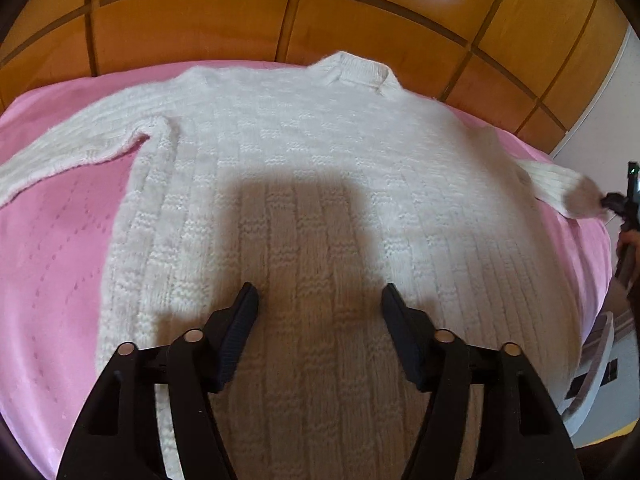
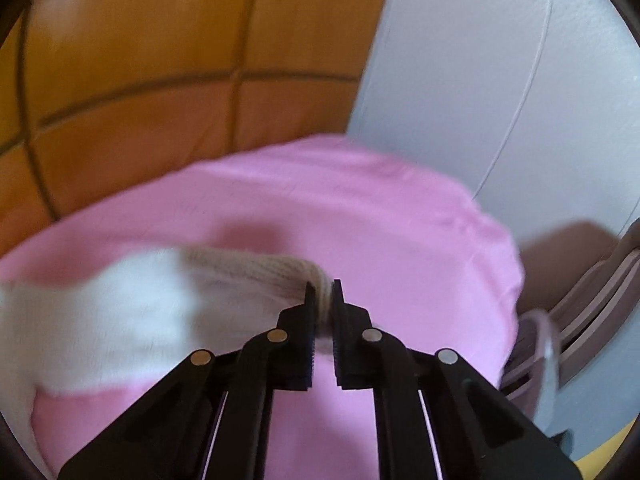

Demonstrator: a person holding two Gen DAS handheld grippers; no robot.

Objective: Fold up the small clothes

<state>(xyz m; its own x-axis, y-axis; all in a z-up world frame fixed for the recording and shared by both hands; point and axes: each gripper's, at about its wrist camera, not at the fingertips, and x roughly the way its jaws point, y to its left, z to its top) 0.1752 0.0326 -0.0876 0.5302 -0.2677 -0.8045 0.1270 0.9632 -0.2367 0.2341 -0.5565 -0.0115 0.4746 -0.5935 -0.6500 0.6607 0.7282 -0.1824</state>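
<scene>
A white knitted sweater (image 1: 320,184) lies flat on a pink blanket (image 1: 60,248), collar toward the far side, left sleeve stretched out to the left. My left gripper (image 1: 318,300) is open and empty, hovering over the sweater's lower middle. My right gripper (image 2: 323,292) is shut on the cuff of the sweater's right sleeve (image 2: 256,276), holding it out over the blanket (image 2: 360,208). It also shows at the right edge of the left wrist view (image 1: 612,202), gripping the sleeve end (image 1: 568,188).
A wooden panelled headboard (image 1: 280,12) runs along the far side. A white wall (image 2: 500,80) stands at the right. A striped purple object (image 2: 580,300) sits off the bed's right edge, over brown floor.
</scene>
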